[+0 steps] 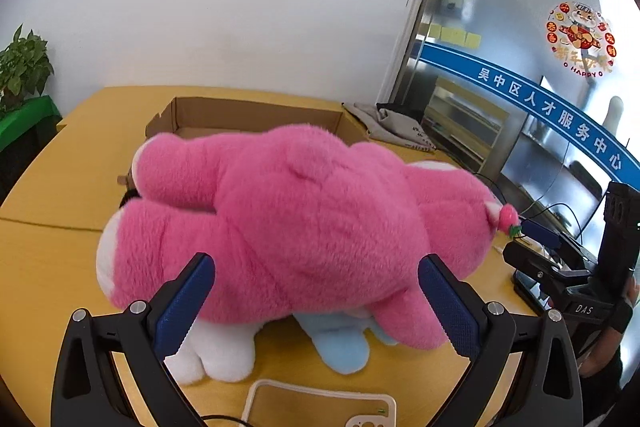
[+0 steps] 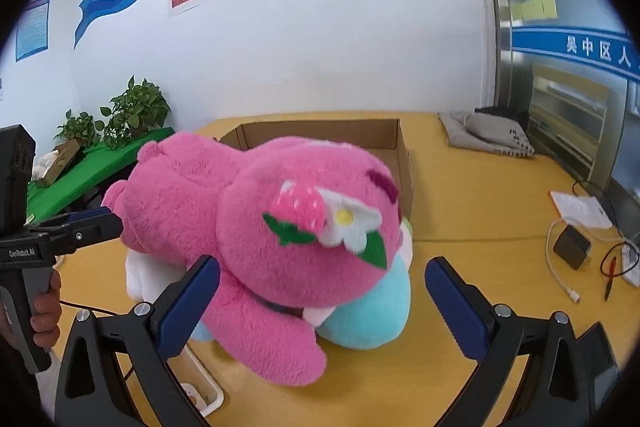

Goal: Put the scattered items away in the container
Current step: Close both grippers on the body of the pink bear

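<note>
We see left gripper (image 1: 316,291) low over the bench (image 1: 48,267), fingers (image 1: 188,301) spread wide around pink plush bear (image 1: 304,219), not clamping, right gripper (image 2: 322,301) likewise wide, level at bear's head, cardboard box (image 2: 320,135) behind.

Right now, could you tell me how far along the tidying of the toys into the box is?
Nothing looks packed yet. The pink plush bear lies on the table atop a blue-and-white plush, before the cardboard box. Both the left gripper and right gripper are open around it, holding nothing.

plush bear (image 1: 304,219) on plush toy (image 1: 340,343) | box (image 1: 256,115) behind
</note>
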The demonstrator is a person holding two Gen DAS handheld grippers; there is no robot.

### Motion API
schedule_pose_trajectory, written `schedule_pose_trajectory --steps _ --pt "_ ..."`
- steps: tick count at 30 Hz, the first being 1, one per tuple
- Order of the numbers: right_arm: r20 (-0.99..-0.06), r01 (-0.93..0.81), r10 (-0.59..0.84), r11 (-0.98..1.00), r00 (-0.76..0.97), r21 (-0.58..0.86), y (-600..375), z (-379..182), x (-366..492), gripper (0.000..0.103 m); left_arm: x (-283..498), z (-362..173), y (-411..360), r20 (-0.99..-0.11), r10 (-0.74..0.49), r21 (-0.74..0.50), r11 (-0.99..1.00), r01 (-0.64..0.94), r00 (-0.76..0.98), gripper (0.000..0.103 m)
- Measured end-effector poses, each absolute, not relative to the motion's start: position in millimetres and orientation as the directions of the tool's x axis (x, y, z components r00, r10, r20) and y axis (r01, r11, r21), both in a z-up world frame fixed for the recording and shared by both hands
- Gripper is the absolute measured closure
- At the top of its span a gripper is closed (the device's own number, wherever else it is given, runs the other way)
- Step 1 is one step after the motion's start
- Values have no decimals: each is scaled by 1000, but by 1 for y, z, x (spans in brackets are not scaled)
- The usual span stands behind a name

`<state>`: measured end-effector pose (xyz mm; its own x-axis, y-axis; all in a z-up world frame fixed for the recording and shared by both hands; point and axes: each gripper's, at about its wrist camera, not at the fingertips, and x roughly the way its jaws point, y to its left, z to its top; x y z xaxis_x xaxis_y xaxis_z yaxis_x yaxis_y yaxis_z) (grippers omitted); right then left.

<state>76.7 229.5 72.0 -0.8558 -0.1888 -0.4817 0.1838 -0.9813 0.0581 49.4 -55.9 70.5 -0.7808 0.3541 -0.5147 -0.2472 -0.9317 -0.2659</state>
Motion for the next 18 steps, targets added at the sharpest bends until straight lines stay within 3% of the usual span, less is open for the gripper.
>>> schedule_pose_trajectory --steps 5,9,13,18 --pt "-461 186 -217 -976 -860 113 244 83 36 0 10 81 -50 -523 399 -225 -917 -330 -753 0" --pt "-492 215 -288 -956 -821 199 244 56 -1 0 -21 60 -51 -583 446 -256 -894 -367 -680 0" --pt "-464 215 -343 -927 -817 306 240 30 -13 0 -27 50 -56 -584 454 -282 -891 -357 -673 0" --pt "-427 212 -360 -910 -829 357 242 21 -14 0 -28 49 -56 -583 467 -300 -884 -358 -665 12"
